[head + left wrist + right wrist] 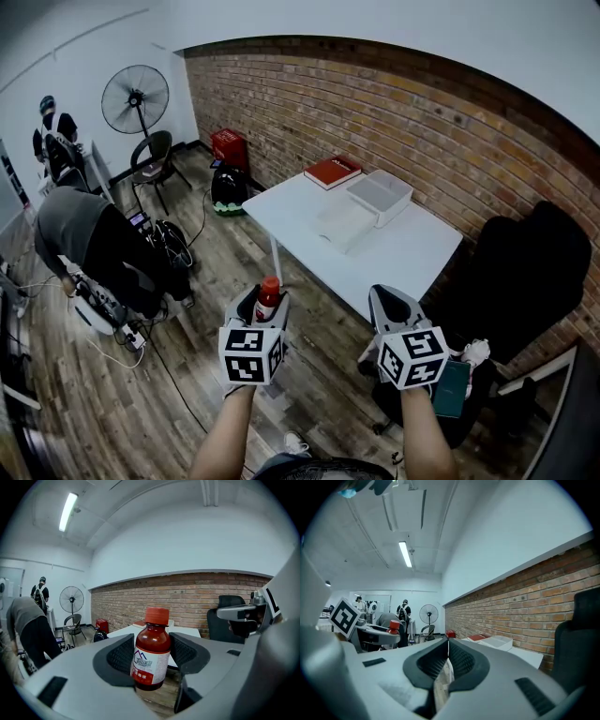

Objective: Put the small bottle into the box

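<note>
A small brown bottle (pixel 152 656) with a red cap and a white label stands upright between the jaws of my left gripper (pixel 151 654), which is shut on it. In the head view the bottle (pixel 267 299) and left gripper (pixel 261 314) hover over the wooden floor, short of the white table (pixel 412 253). The clear plastic box (pixel 380 195) sits on the table near the brick wall, its lid (pixel 343 225) lying beside it. My right gripper (pixel 394 309) is held level with the left, its jaws (pixel 448 654) shut with nothing between them.
A red book (pixel 332 172) lies at the table's far end. A black office chair (pixel 525 272) stands to the right of the table. A person (pixel 94 244) bends over gear on the floor at left. A fan (pixel 135 98) and a chair (pixel 153 159) stand beyond.
</note>
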`<state>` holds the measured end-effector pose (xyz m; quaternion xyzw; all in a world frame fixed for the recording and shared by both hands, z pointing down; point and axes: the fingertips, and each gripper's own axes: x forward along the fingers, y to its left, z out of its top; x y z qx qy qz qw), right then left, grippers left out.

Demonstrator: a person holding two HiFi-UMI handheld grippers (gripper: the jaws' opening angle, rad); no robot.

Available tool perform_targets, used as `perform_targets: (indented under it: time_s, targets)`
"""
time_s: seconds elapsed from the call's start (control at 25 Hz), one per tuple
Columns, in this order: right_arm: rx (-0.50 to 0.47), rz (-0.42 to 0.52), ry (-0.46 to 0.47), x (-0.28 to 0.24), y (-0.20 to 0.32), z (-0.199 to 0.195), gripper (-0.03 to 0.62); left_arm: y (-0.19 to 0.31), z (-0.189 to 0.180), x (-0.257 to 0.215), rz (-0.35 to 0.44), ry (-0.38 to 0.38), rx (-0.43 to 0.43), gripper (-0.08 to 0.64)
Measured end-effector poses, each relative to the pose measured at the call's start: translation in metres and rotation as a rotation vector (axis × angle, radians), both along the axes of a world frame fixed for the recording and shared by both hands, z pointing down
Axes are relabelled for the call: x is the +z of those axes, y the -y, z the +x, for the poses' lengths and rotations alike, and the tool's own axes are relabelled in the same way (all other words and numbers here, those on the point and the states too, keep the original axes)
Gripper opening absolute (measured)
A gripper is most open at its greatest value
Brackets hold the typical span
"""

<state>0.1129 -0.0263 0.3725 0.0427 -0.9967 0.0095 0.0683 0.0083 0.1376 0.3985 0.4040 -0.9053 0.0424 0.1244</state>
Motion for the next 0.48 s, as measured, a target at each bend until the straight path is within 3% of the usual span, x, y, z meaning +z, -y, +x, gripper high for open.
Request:
perform_targets:
  time_s: [0.48]
  targets:
    - [0.076,0.004,0.002,-0.002,-0.009,-0.052,0.020,0.003,-0.064,0.009,0.004,-0.018,0.087,0.244]
